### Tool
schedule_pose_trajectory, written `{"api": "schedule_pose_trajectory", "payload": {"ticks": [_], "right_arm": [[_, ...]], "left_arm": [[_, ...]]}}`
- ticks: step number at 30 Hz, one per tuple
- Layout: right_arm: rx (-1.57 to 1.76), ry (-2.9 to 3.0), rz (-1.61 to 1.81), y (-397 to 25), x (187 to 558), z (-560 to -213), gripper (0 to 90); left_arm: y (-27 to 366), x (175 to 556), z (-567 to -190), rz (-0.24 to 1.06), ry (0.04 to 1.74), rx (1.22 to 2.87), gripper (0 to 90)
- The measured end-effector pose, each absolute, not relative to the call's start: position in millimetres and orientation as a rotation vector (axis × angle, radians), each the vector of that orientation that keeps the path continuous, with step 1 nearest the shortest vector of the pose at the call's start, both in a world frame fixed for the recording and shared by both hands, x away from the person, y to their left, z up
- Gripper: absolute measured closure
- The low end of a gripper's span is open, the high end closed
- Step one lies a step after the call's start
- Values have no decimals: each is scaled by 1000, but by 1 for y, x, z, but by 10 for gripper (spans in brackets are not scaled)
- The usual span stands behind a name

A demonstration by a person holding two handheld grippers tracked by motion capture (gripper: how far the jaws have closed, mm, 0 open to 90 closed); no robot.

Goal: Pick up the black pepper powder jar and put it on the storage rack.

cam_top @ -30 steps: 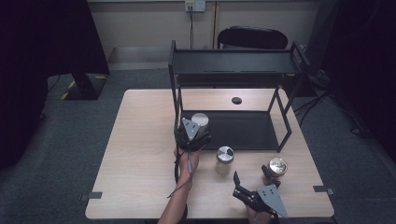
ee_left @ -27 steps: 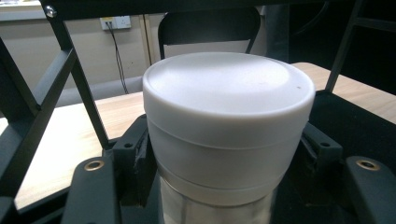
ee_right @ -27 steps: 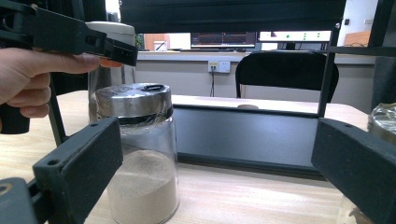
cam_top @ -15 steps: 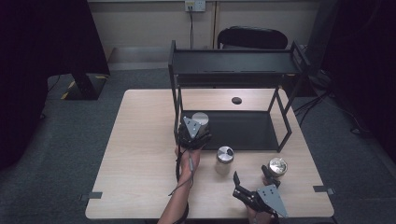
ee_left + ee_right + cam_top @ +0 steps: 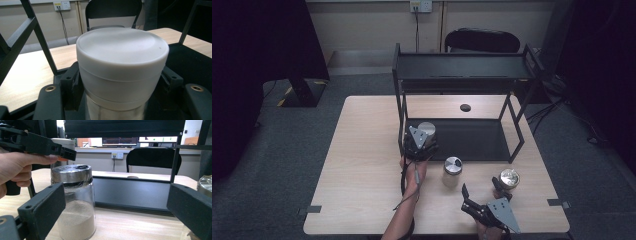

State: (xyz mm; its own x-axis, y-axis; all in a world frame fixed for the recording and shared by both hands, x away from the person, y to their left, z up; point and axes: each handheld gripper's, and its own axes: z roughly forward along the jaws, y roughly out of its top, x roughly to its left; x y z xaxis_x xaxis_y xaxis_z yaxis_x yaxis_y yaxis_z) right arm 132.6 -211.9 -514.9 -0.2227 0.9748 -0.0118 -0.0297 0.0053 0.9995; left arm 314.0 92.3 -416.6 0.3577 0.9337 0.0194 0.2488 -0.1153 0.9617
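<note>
The left gripper [image 5: 420,142] clamps a white-lidded jar [image 5: 122,65] upright at the shelf's [image 5: 462,75] near-left corner; the right gripper [image 5: 482,192] gapes wide.

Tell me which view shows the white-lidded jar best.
The left gripper view: the jar sits close up between the jaws, white lid plain. The high view shows its lid by the left hand-held gripper; the right gripper view shows an edge of it.

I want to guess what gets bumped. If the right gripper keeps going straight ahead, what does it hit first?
Probably the jar of powder. It stands just ahead of the open right gripper, toward its left jaw, and the black rack comes behind it. Depth is hard to judge.
</note>
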Motion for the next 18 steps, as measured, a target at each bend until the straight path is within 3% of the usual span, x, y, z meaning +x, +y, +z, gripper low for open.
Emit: {"api": "schedule_pose_trajectory", "payload": {"ticks": [18], "right_arm": [[1066,1354,1380,-212,133,-515,11]], "left_arm": [[93,313,-420,846,1082,1607,344]]}}
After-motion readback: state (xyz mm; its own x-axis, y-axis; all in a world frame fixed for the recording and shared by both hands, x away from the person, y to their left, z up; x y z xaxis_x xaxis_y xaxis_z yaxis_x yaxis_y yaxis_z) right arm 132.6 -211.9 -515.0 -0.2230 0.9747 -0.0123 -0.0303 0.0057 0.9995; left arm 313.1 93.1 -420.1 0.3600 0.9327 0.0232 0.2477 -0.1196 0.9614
